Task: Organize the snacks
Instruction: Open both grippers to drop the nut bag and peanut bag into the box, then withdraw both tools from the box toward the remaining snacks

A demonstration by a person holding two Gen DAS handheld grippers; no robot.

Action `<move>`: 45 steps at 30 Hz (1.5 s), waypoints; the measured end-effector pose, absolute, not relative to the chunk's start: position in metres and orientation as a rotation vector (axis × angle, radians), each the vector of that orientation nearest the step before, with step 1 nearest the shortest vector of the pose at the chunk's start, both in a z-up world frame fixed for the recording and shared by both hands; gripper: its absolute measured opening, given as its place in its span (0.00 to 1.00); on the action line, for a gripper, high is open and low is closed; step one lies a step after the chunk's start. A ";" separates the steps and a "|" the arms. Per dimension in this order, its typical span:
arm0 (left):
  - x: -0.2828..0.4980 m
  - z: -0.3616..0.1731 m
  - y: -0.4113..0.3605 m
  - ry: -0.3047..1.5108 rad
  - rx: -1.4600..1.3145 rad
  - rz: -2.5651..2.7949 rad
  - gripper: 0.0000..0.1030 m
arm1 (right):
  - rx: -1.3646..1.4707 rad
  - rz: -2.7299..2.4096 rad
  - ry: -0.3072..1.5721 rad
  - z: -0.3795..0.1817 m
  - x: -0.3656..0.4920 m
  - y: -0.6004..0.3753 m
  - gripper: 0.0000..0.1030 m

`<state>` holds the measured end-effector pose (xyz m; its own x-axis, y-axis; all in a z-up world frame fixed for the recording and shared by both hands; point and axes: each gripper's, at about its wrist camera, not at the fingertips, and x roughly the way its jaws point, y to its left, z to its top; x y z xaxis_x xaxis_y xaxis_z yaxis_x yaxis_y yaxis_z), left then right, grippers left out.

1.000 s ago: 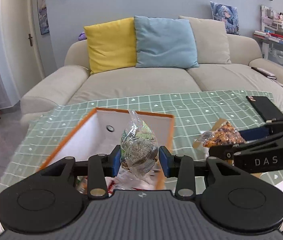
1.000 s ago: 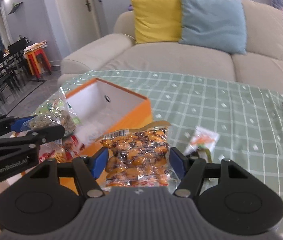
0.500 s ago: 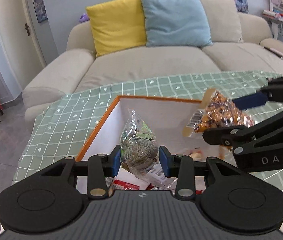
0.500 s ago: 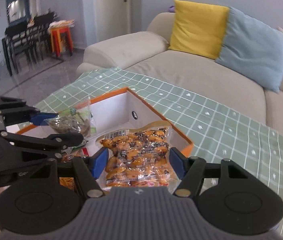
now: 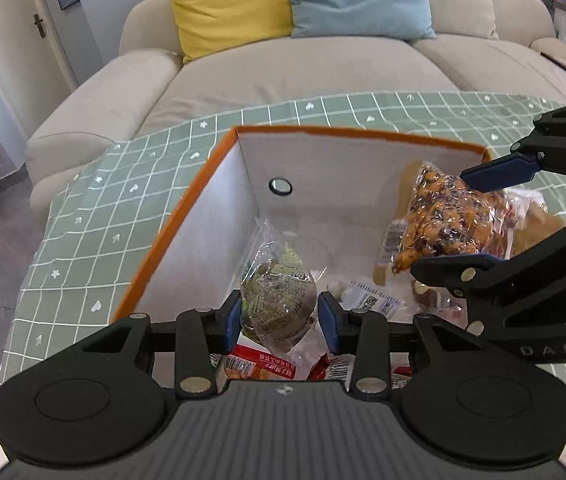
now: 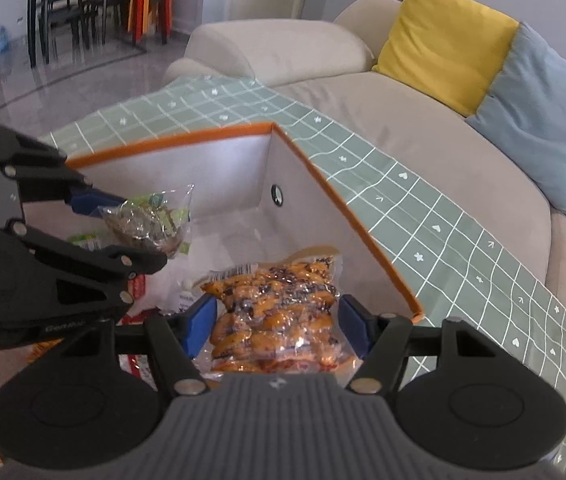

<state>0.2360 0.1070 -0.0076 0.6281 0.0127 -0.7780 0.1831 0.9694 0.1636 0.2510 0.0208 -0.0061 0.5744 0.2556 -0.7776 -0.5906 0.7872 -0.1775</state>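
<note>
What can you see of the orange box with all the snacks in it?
The orange box is open on top, with no lid in sight. Its rim and outside are orange, its inside walls plain white, stiff like board or fabric, and one wall has a small metal-ringed hole. It sits upright on the green checked tablecloth in front of the sofa. Snack packets lie on its bottom, and both grippers hold packets above the opening.
</note>
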 end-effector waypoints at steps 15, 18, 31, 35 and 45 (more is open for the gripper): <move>0.249 -0.029 0.112 0.958 0.267 -0.075 0.45 | -0.510 0.523 0.824 -0.029 0.257 0.033 0.56; 0.249 -0.029 0.111 0.958 0.280 -0.072 0.48 | -0.505 0.516 0.824 -0.027 0.257 0.031 0.64; 0.224 -0.002 0.094 0.855 0.319 -0.048 0.70 | -0.429 0.464 0.743 0.002 0.235 0.005 0.82; 0.210 0.011 0.084 0.802 0.309 -0.011 0.70 | -0.371 0.428 0.712 0.013 0.221 -0.012 0.87; 0.160 0.036 0.052 0.649 0.225 -0.006 0.70 | -0.250 0.349 0.654 0.035 0.173 -0.059 0.91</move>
<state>0.1600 0.0521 0.0363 0.7973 0.0647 -0.6001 0.0759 0.9756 0.2060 0.1730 -0.0593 0.0354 0.7389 0.2367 -0.6309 -0.3920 0.9125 -0.1168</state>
